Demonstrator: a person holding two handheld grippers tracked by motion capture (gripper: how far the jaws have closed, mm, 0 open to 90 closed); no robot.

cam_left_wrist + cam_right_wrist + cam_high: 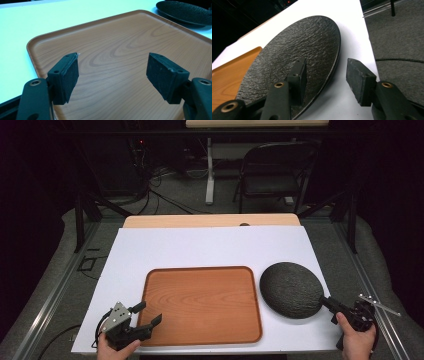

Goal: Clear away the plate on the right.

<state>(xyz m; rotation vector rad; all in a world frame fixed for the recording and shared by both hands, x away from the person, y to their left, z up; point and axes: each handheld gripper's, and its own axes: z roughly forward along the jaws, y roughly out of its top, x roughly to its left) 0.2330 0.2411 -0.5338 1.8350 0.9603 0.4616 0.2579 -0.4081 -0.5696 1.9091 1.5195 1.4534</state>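
A dark room lies beyond your table (210, 220), with a folding chair (272, 170) and loose cables on the grey floor behind it. A white board (200, 247) covers the tabletop, and on it sit a wooden tray (202, 302) and, just beside its right edge, a black textured plate (291, 289).

Your right gripper (327, 304) is at the plate's near right rim. Its jaws straddle that rim, one over the plate's surface and one outside above the white board; they stand apart and do not press on it.

Your left gripper (147, 314) hangs over the tray's near left corner, jaws wide apart with nothing between them but bare tray. Nothing lies between either gripper and the plate.
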